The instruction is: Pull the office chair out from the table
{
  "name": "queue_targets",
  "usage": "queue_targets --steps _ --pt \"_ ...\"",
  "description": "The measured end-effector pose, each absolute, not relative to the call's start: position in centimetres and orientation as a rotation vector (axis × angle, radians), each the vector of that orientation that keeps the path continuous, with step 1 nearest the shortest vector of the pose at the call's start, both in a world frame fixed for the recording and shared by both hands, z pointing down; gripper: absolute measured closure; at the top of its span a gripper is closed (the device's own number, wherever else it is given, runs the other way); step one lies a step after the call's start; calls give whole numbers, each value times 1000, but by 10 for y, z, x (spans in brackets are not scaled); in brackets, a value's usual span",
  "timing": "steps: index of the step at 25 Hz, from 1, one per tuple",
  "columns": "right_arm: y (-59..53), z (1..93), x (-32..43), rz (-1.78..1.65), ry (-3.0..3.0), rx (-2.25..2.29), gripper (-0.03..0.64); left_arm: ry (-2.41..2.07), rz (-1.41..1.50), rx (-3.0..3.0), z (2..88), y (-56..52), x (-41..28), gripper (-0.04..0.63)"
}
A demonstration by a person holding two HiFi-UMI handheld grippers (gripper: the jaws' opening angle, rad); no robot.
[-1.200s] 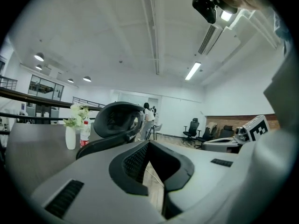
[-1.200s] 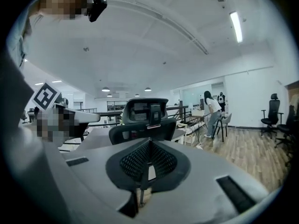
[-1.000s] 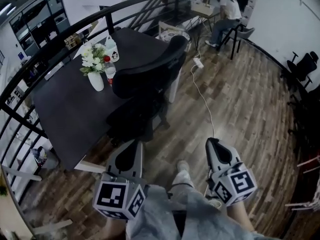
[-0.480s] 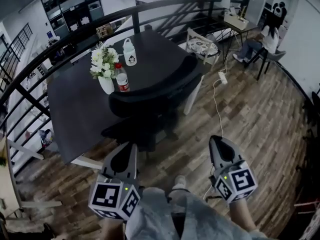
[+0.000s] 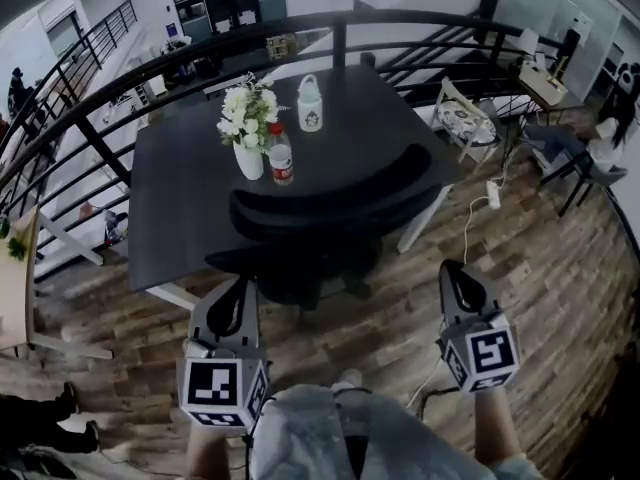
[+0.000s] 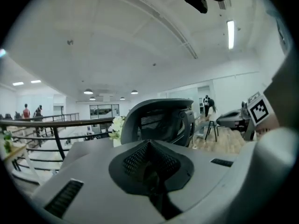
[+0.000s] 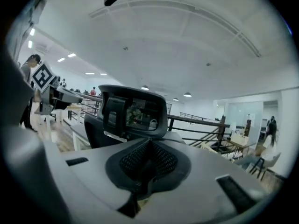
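A black office chair (image 5: 335, 208) is tucked against the near edge of a dark table (image 5: 180, 193), its curved backrest toward me. In the left gripper view the mesh back of the chair (image 6: 161, 120) stands straight ahead; in the right gripper view the chair (image 7: 133, 113) fills the middle. My left gripper (image 5: 232, 303) is shut and empty, a short way from the chair's left side. My right gripper (image 5: 462, 280) is also shut and empty, off to the chair's right over the wood floor. Neither touches the chair.
On the table stand a vase of white flowers (image 5: 248, 128), a red-capped bottle (image 5: 281, 158) and a white jug (image 5: 310, 103). A black railing (image 5: 340, 23) curves behind. A white cable (image 5: 470, 233) trails over the floor at right. People sit at far right (image 5: 610, 138).
The view has swung so the table and chair now lie square ahead instead of off to the left. Both grippers have shifted sideways with it and stay shut.
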State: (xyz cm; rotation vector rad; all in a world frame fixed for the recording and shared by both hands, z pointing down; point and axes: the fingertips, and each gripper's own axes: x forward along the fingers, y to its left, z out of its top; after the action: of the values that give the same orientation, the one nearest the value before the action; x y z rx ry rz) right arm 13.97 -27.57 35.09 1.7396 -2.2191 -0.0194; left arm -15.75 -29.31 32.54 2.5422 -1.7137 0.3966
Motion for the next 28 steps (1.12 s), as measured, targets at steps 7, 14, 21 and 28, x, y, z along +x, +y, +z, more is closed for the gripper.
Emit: queue_targets --steps 7,14,21,28 --pt "-321 350 146 -305 -2183 1530 526 -1889 807 2579 338 -310 -177 485" --pt "-356 361 141 -554 -2059 1216 439 -1873 1240 2652 358 -327 -183 428" --pt "-395 390 137 -832 -1799 878 402 -1764 1877 2626 394 -346 -186 359" --pt "-420 423 144 -927 -1626 715 373 -1735 2204 2540 420 -354 -186 344"
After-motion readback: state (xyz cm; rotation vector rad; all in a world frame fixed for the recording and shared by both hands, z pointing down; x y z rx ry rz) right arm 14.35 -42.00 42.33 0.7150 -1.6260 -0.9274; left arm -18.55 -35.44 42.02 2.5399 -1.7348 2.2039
